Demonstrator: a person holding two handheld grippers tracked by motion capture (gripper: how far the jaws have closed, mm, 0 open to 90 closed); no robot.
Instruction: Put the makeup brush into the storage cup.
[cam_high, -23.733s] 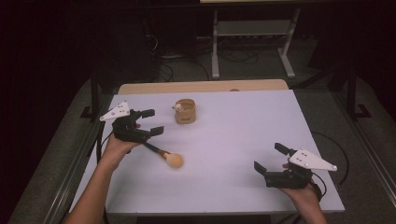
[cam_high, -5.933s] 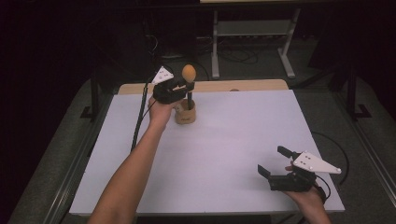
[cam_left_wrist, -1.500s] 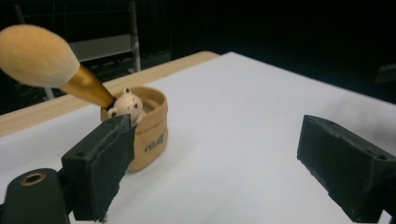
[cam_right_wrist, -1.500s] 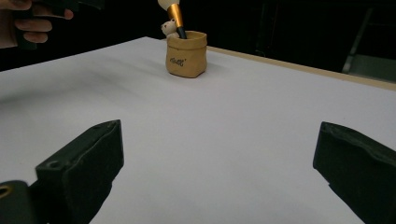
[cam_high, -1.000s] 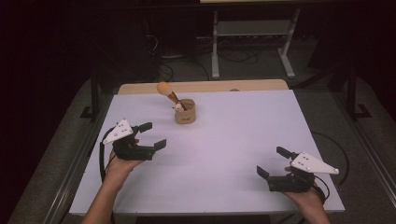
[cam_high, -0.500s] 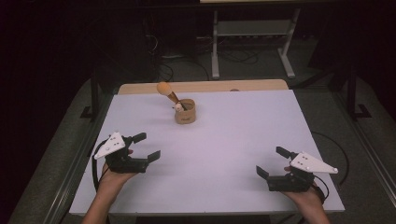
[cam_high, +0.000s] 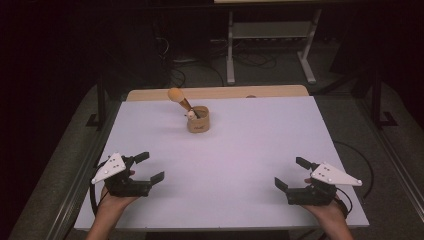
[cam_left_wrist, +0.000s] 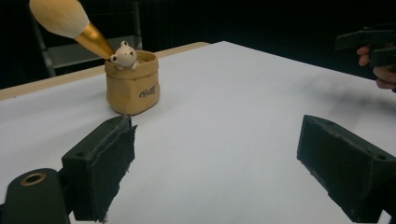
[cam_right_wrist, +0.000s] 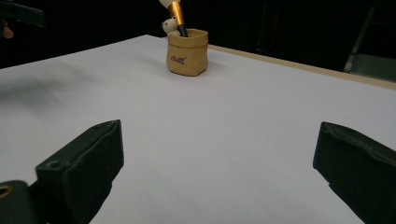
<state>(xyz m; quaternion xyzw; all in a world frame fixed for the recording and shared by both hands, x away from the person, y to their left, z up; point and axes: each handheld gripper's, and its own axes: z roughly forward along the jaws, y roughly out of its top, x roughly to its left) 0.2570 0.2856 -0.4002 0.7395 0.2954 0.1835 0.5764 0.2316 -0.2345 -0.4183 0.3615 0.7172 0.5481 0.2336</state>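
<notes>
2 tongs low at the near desk (cam_high: 225, 150) corners, high view: left tongs (cam_high: 145, 166) and right tongs (cam_high: 295, 173), both wide open, empty. Left gripper view: brush (cam_left_wrist: 70, 23) leaning in pouch (cam_left_wrist: 133, 84), far. Right gripper view: pouch (cam_right_wrist: 187, 51) far left, brush (cam_right_wrist: 175, 11) inside.

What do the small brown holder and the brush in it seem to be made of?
The holder looks like tan glazed ceramic shaped as a wrinkled paper bag: its folds are stiff and slightly glossy; it could be resin. The brush has pale, soft-looking bristles, seemingly fine hair or synthetic fibre, and a shiny gold collar, probably metal.
</notes>
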